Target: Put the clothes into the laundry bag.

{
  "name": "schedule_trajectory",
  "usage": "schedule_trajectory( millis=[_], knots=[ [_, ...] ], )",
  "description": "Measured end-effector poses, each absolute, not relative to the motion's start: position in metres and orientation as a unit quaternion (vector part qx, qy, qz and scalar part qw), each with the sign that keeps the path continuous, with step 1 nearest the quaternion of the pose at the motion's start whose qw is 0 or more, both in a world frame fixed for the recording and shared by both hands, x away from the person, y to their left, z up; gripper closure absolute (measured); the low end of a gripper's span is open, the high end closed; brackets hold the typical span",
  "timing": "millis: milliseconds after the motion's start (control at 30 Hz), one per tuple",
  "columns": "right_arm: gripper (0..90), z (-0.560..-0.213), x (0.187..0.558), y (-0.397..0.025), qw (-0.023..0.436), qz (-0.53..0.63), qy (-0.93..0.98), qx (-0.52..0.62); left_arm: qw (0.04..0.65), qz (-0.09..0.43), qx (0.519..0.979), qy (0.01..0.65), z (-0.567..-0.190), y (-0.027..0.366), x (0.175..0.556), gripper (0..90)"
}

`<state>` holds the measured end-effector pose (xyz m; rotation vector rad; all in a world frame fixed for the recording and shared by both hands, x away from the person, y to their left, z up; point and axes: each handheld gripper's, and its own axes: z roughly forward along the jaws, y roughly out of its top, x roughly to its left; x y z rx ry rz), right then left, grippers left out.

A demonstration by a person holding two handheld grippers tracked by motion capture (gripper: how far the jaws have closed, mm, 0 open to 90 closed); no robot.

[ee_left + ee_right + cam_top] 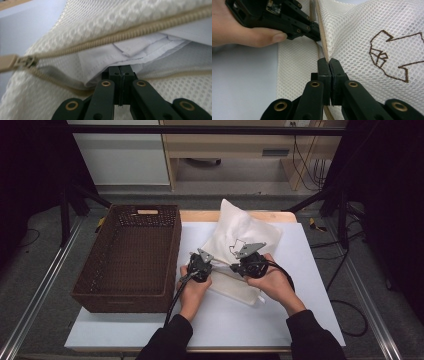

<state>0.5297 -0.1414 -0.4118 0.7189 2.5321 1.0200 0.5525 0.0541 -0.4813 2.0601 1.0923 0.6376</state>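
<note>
A cream mesh laundry bag [240, 232] with a tan zip lies on the white table, right of the basket. Its near end is unzipped, and white cloth [130, 50] shows inside the opening. The zip slider [26, 61] sits at the far left of the zip. My left gripper [214, 266] [121, 68] is shut on one zip edge of the bag [100, 17]. My right gripper [233, 267] [329, 62] is shut on the other edge, on mesh [362, 30] beside a brown stitched logo [392, 57]. The left gripper [315, 32] is just across the opening.
A dark brown wicker basket [120, 301], open and with nothing inside, stands at the table's left. Bare white table [240, 320] lies in front of the bag and to its right. Cables trail from both grippers toward the person's sleeves.
</note>
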Motion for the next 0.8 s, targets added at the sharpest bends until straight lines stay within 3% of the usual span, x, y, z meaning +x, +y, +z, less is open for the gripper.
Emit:
schedule_trajectory(
  millis=[800],
  knots=[
    [89.1, -0.414, 0.53, -0.137, 0.156, 0.343, 0.892, 0.248, 0.373, 0.242, 0.788, 0.426, -0.484, 0.044, 0.579, 90.0]
  ],
)
